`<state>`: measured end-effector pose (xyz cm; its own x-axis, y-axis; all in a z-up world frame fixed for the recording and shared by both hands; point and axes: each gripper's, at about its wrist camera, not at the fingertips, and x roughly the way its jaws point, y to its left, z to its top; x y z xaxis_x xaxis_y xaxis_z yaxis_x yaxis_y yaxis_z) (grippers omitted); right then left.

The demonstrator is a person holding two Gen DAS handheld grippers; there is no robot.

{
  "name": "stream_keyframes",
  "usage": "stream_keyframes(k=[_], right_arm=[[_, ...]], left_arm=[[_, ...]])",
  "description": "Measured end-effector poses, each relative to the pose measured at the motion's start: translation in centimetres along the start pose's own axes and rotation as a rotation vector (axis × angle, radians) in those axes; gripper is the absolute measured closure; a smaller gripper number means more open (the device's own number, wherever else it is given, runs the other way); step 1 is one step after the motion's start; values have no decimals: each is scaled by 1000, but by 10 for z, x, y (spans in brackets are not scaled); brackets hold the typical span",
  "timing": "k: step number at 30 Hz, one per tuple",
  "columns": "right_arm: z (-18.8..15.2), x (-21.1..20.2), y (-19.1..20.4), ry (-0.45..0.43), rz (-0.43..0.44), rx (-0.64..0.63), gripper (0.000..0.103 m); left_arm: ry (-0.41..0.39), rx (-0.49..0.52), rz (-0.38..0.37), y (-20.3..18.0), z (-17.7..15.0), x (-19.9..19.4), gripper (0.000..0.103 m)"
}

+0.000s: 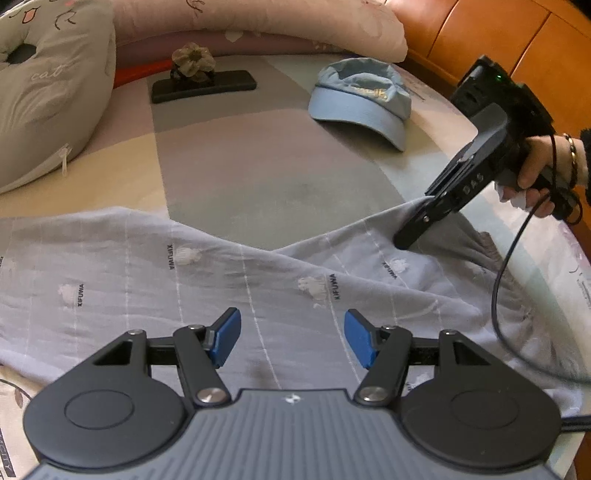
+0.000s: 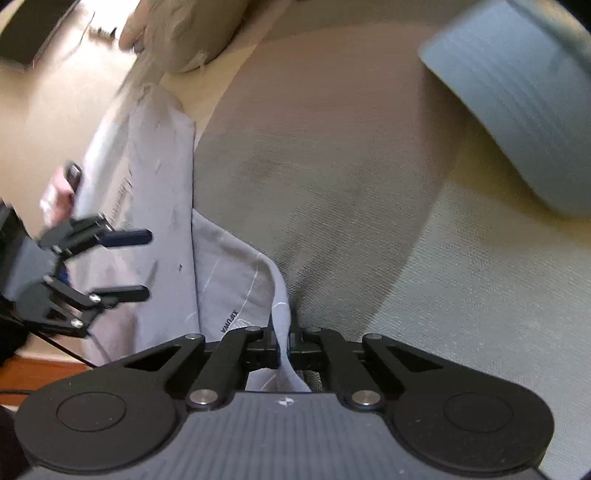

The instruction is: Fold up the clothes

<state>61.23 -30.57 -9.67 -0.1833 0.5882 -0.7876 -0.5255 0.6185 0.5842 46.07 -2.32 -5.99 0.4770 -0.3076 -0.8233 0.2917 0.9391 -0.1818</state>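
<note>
A pale grey garment [image 1: 207,273] printed with small white motifs and "XIFUWA" lies spread across the bed. In the left wrist view my left gripper [image 1: 293,339] hovers over its near part, blue pads [image 1: 227,338] apart and gripping nothing. At the garment's far right edge a hand holds my right gripper [image 1: 410,236], pointed down into the cloth. The right wrist view shows that gripper [image 2: 282,343] shut on a raised fold of the grey garment [image 2: 229,280]. My left gripper [image 2: 144,264] appears there at the left, open above the cloth.
A light blue cap [image 1: 364,99] lies on the bed behind the garment. A black flat case [image 1: 203,86] with a fabric flower on it sits further back. A grey "cat" pillow [image 1: 48,92] is at left, a wooden headboard [image 1: 498,33] at right. A black cable [image 1: 506,295] trails over the garment.
</note>
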Motion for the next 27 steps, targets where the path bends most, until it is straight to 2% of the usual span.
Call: stream_keyframes(k=[4,12,21,23,25,27], right_arm=[[-7,-12,12,-64,-70,-17,101],[-30,-59,3,-247,-136,68,101],[-48,-72,-1,-366,-191,162,101],[-50,-69,-6,-389,-204,216,101],[-52,-66,-9,-381,-254,246,98],[-52,-67,-10,-373,-323,261,89]], left_arm=[[-3,10,13,2,0,-4,40],[1,5,29,6,-2,-7,40],[-9,1,33,8,-4,-11,40],[-8,-7,38,12,-4,-12,40],[-6,-11,51,15,-5,-13,40],[-15,5,68,20,-5,-15,40]])
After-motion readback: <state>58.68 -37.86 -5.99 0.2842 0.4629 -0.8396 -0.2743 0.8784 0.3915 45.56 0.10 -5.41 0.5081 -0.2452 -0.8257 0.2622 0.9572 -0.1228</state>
